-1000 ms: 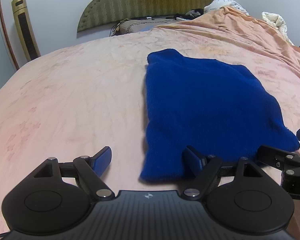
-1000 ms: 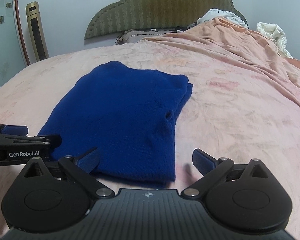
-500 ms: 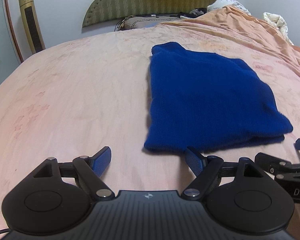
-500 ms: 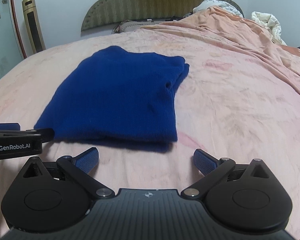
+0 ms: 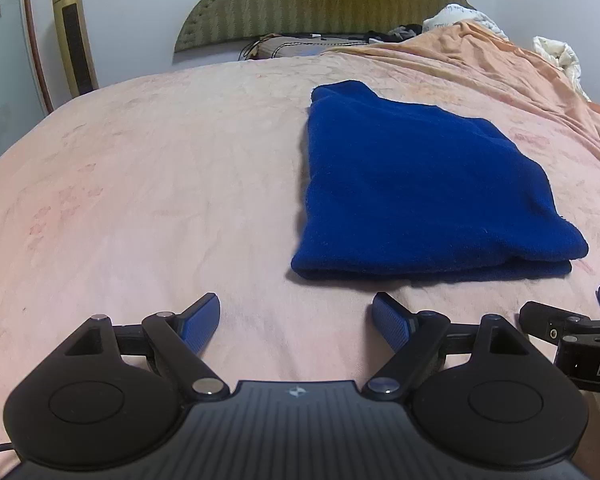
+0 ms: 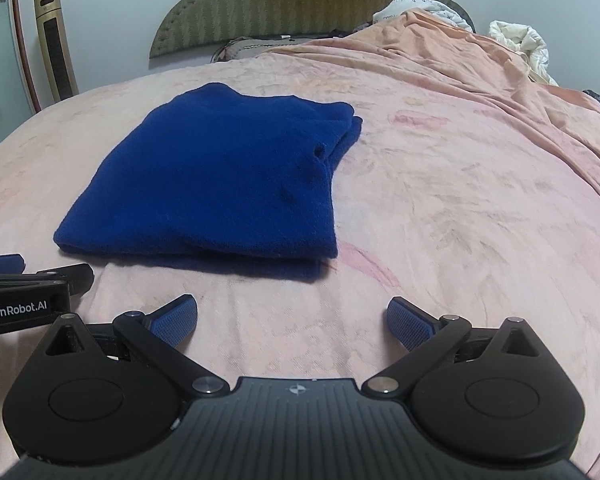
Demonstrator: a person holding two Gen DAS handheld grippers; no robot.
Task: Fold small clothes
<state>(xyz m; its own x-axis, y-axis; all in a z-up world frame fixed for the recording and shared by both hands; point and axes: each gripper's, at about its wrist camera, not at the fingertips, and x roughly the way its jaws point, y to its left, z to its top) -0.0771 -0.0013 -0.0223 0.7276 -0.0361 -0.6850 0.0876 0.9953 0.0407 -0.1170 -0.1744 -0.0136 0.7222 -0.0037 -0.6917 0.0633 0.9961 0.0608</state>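
The left gripper (image 5: 296, 316) stands wide over bare sheet, its jaws easing wider with nothing between them; the right gripper (image 6: 292, 320) is spread wide and empty too. Just beyond both sets of fingertips, untouched, lies the folded deep-blue knitted garment (image 5: 412, 196) on the pale pink bedsheet (image 5: 148, 184), folded edge nearest, long axis running away toward the olive padded headboard (image 5: 320, 4). A second ago both grippers' fingertips overlapped its near edge; now they sit clear of it.
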